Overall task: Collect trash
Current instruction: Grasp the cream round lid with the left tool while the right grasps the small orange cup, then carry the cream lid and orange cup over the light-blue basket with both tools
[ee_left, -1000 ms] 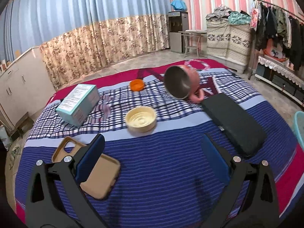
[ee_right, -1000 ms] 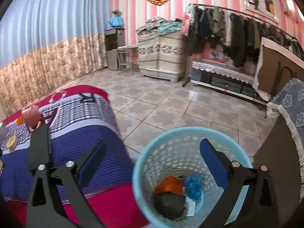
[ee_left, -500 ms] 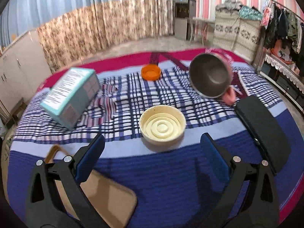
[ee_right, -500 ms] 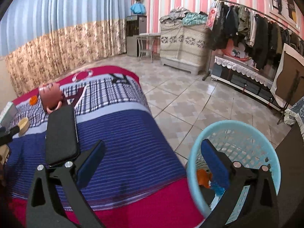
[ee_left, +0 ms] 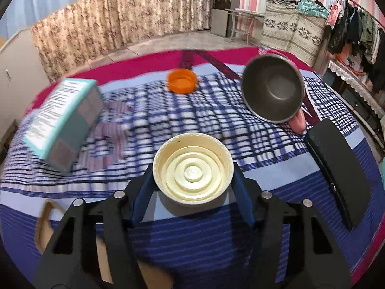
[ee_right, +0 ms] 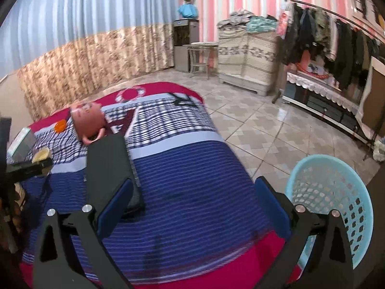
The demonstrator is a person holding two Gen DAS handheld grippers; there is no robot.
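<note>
A cream plastic lid [ee_left: 193, 168] lies open side up on the striped bed cover. My left gripper [ee_left: 193, 180] has its blue pads against both sides of the lid, shut on it. The lid shows small at the far left of the right wrist view [ee_right: 41, 154]. An orange lid [ee_left: 182, 81] lies farther back on the bed. My right gripper [ee_right: 192, 207] is open and empty above the bed's blue part. A light blue trash basket [ee_right: 329, 207] stands on the floor to its right.
A pink mug [ee_left: 273, 91] lies on its side at the back right. A black case [ee_left: 336, 166] lies to the right, a teal box [ee_left: 62, 118] to the left, and a tan phone case [ee_left: 45, 219] at the near left. The bed cover [ee_right: 187, 168] ends at tiled floor.
My left gripper moved forward over the bed and closed on the cream lid. My right gripper swung left, away from over the basket to above the bed.
</note>
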